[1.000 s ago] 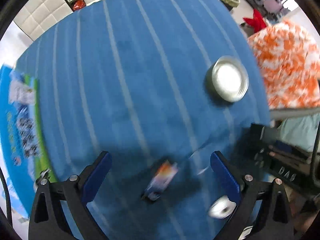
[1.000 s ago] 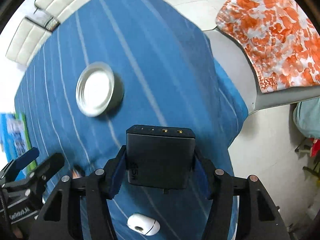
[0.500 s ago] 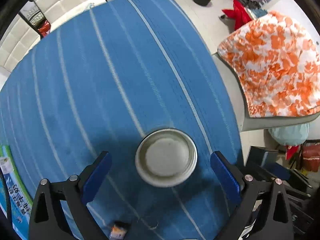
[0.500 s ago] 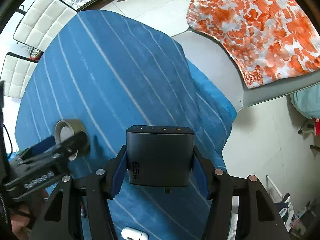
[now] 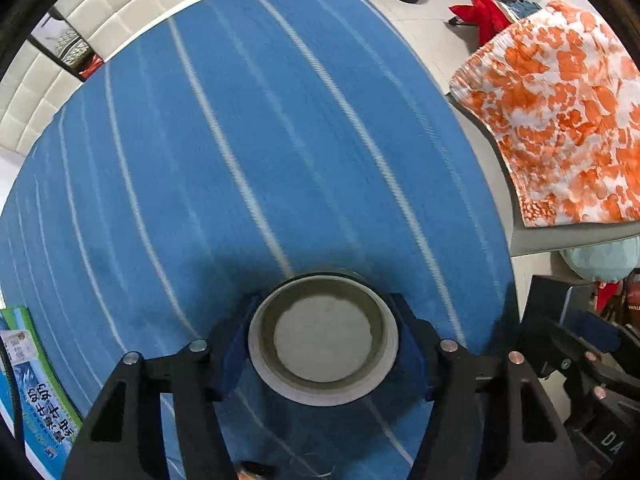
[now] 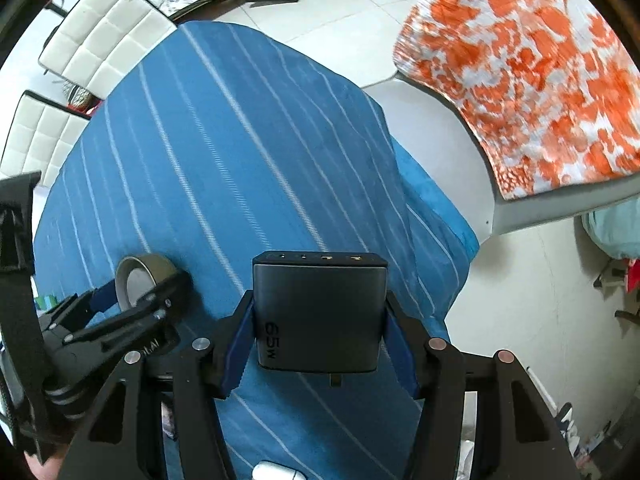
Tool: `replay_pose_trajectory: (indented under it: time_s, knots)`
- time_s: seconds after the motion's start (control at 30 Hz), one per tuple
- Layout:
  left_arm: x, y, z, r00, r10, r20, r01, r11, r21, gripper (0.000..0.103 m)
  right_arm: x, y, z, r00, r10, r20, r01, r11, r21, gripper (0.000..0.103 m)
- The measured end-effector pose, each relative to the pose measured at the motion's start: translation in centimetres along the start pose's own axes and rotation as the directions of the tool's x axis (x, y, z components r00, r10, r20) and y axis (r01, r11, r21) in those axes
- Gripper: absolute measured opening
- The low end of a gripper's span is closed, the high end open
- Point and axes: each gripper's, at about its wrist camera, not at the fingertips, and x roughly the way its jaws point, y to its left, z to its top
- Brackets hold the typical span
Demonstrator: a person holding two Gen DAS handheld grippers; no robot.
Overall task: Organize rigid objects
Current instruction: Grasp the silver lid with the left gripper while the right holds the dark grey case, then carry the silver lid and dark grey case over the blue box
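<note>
A: What had the left claw (image 5: pixel 323 344) got hold of?

B: The roll of tape (image 5: pixel 323 338). It lay flat on the blue striped tabletop (image 5: pixel 256 152), squarely between the claw's two blue pads (image 5: pixel 234 354). The jaws had just been closing, and the pads sat against the roll's outer wall on both sides.

A: And the right claw (image 6: pixel 320 332)?

B: It was clamped narrow on the black charger (image 6: pixel 320 312), one blue pad pressed to each flank. The charger stood out ahead of the fingers with its row of ports at the far end and "65w" printed down its left side.

A: Where was the left claw, seen from the right one?

B: Off to the left and a little ahead, with the roll of tape (image 6: pixel 140 280) showing between its tips.

A: Anything else close by?

B: A small white case (image 6: pixel 276 472) lay on the cloth just behind the right claw, partly cut off by the picture's edge. An orange and white cloth (image 6: pixel 520 72) lay draped well off to the right, beyond the tabletop's edge.
</note>
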Motion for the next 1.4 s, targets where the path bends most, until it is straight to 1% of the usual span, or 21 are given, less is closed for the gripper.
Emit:
replay_pose_trajectory:
  time_s: [0.13,0.3,0.4,0.57,0.73,0.93,1.03,1.07,1.13,1.2,1.3,1.4]
  knots:
    - [-1.1,0.9,-1.4,1.0,0.005,0.015,-0.005,1.0,-0.015,0.062,-0.7,1.8,-0.7,1.0,0.018,0.008,-0.018,0.999,-0.033,0.062]
    - [-3.5,2.4,-3.8,0.998,-0.003,0.061,0.006,0.999,-0.047,0.062,-1.6,4.5,-2.3,0.999,0.044,0.017,-0.043,0.995,-0.085,0.061]
    - [-5.4,3.5,-5.4,0.995,-0.002,0.099,0.008,0.998,-0.066,0.062,-2.5,6.9,-3.7,0.998,0.058,0.023,-0.055,0.989,-0.136,0.061]
    - [-9.2,6.8,-8.9,0.986,0.01,0.169,0.009,0.994,-0.112,0.062,-4.9,11.3,-6.8,0.995,0.083,0.049,-0.071,0.974,-0.214,0.061]
    - [-13.5,11.8,-13.3,0.971,-0.002,0.237,0.047,0.981,-0.186,0.062,-7.6,16.8,-10.7,0.99,0.122,0.069,-0.098,0.954,-0.284,0.061]
    - [-18.7,18.9,-19.3,0.951,0.029,0.307,0.045,0.972,-0.23,0.062,-11.0,25.6,-16.5,0.978,0.19,0.081,-0.148,0.918,-0.368,0.061]
    - [-21.3,23.8,-22.7,0.939,0.071,0.337,0.026,0.961,-0.274,0.062,-12.0,30.9,-19.3,0.969,0.232,0.083,-0.177,0.889,-0.422,0.061]
    - [-21.7,24.8,-23.4,0.935,0.088,0.343,0.015,0.958,-0.287,0.062,-12.2,32.8,-20.3,0.965,0.25,0.084,-0.19,0.88,-0.434,0.061]
    - [-22.9,28.1,-25.6,0.928,0.144,0.345,-0.027,0.946,-0.322,0.062,-12.3,36.2,-21.9,0.958,0.275,0.082,-0.209,0.865,-0.456,0.061]
    - [-23.8,30.7,-27.4,0.923,0.177,0.343,-0.053,0.938,-0.342,0.062,-12.2,39.4,-23.8,0.953,0.294,0.076,-0.224,0.85,-0.476,0.061]
    - [-24.8,33.7,-29.7,0.908,0.24,0.343,-0.107,0.925,-0.365,0.062,-11.9,43.5,-26.5,0.952,0.3,0.066,-0.224,0.826,-0.516,0.061]
    - [-25.4,37.1,-31.7,0.899,0.268,0.347,-0.115,0.907,-0.405,0.062,-11.5,46.7,-28.6,0.954,0.292,0.061,-0.212,0.808,-0.549,0.061]
